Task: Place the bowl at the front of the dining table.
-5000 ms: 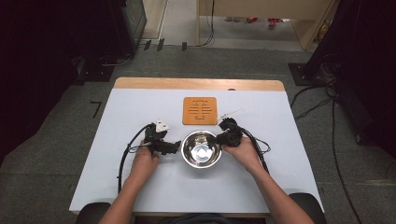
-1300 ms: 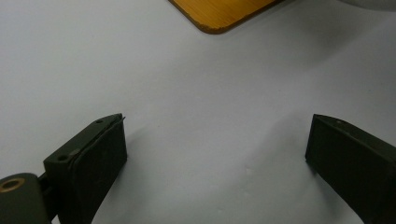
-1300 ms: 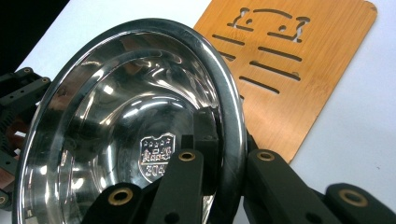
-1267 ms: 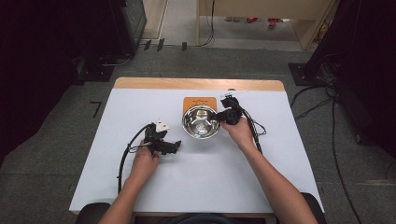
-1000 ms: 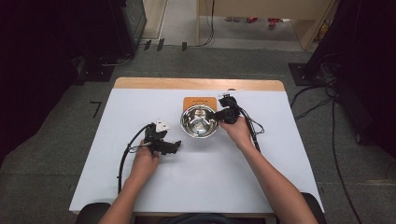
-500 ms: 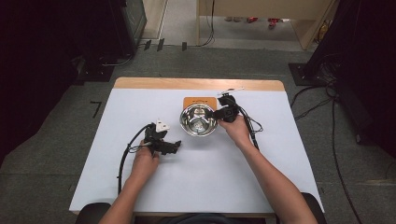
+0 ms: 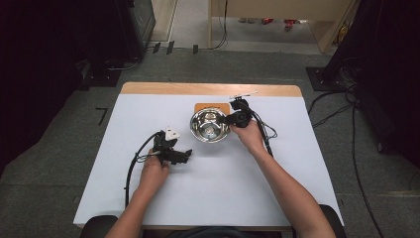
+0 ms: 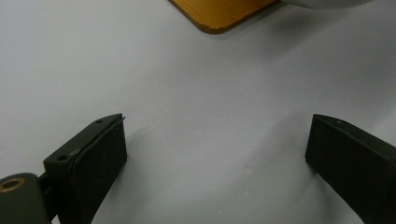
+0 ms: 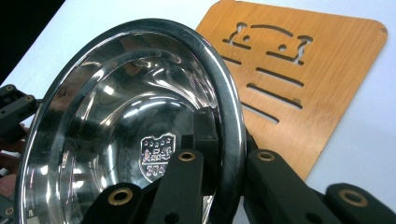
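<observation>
I'm resting my left gripper [image 7: 174, 154] on the desk [image 7: 148, 114], jaws released and spread wide over bare white surface, nothing crowding it. To its right, the steel bowl [image 7: 209, 125] is sitting tilted, overlapping the wooden trivet [image 7: 203, 106] near the desk's far edge. My right gripper [image 7: 236, 119] is pinching the bowl's rim, jaws clenched on it. Open room is lying toward the right edge.

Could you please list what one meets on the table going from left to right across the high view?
Left gripper → shiny round steel bowl → right gripper.
</observation>
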The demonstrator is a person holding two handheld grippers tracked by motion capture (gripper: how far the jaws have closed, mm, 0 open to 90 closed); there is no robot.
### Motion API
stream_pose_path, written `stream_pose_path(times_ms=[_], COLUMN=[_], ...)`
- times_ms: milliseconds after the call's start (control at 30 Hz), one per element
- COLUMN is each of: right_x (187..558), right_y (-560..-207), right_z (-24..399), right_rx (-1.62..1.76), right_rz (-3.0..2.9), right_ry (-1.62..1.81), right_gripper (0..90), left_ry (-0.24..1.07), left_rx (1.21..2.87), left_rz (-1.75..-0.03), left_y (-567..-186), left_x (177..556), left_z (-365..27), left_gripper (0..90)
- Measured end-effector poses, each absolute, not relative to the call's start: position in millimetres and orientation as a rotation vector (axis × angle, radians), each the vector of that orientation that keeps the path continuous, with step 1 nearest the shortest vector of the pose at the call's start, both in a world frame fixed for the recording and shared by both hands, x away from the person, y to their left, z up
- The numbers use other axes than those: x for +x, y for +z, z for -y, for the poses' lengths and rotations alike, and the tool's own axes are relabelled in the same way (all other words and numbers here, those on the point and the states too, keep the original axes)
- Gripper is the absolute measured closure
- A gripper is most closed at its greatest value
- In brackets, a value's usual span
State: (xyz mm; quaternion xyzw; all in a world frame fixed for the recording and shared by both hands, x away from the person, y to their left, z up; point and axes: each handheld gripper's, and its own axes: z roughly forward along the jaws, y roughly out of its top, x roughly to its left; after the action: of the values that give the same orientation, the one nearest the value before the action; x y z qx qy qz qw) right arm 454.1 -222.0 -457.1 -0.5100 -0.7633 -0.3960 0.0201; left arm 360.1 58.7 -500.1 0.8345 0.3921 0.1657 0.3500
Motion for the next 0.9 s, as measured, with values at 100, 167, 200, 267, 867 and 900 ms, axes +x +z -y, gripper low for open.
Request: stream_pose_path(times_ms=[100, 167, 200, 267, 867, 900], right_x=[456, 458, 458, 459, 472, 474], right_y=[-457, -457, -457, -458, -456, -457], right_z=[222, 222, 222, 222, 222, 221], right_rx=[-1.587, -1.596, -1.598, -1.592, -1.607, -1.606], right_rz=[2.359, 2.355, 2.355, 2.358, 2.370, 2.376], right_ry=[-1.238, -1.238, -1.239, -1.240, -1.248, -1.243], right_gripper=[87.2, 87.2, 87.2, 87.2, 87.1, 87.1], left_ry=[0.429, 0.429, 0.429, 0.429, 0.430, 0.430], left_rx=[2.162, 2.161, 2.161, 2.161, 2.160, 2.158], left_rz=[-1.016, -1.016, -1.016, -1.016, -1.017, -1.017], left_y=[-500, -500, -500, -500, -500, -500], left_x=[360, 360, 360, 360, 360, 360], left_z=[-59, -59, -59, -59, -59, -59], left_gripper=[5.1, 5.2, 5.1, 5.1, 5.2, 5.2])
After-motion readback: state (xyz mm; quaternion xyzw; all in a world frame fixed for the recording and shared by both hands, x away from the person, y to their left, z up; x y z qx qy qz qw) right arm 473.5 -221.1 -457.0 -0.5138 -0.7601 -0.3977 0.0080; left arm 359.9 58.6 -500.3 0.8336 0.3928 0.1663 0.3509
